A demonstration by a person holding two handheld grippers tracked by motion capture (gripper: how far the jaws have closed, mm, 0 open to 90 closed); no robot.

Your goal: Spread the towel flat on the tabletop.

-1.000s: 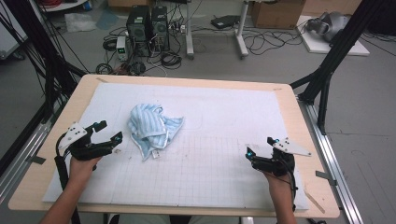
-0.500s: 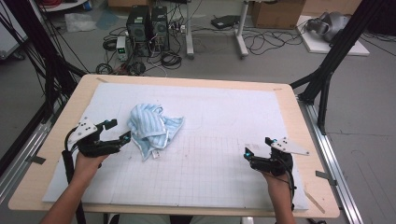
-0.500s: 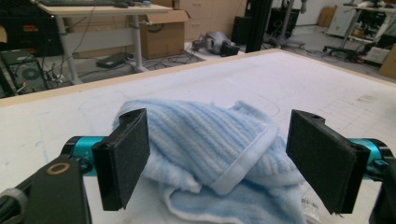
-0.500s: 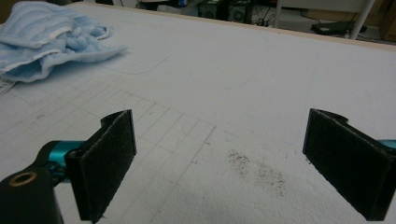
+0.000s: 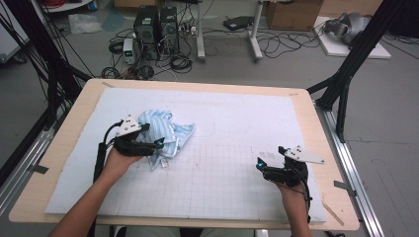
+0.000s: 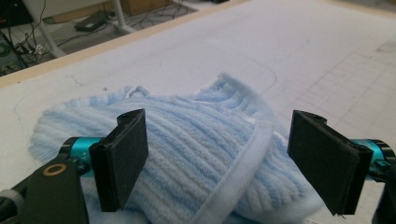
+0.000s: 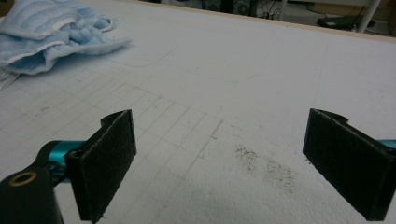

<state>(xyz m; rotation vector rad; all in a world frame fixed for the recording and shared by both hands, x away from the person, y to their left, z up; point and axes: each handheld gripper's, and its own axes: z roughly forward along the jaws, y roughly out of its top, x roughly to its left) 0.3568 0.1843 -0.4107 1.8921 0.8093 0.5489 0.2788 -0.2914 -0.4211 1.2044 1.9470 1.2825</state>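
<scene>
A crumpled light-blue ribbed towel (image 5: 165, 133) lies on the white gridded mat (image 5: 232, 123), left of centre. My left gripper (image 5: 153, 140) hovers at the towel's near-left edge, open; in the left gripper view its black jaws stand wide apart over the towel (image 6: 201, 149), with a hemmed fold between them. My right gripper (image 5: 262, 168) rests low over the mat at the right, open with nothing between its jaws. In the right gripper view the towel (image 7: 51, 32) lies far off at the upper left.
The mat covers a wooden table (image 5: 316, 118) whose edge shows all round. A dark smudge (image 7: 266, 168) marks the mat between the right jaws. Computer cases (image 5: 155, 24), cables and black frame legs (image 5: 346, 74) stand on the floor beyond the table.
My left gripper has moved right and forward across the mat, from the left margin up to the towel. The right gripper has held its place.
</scene>
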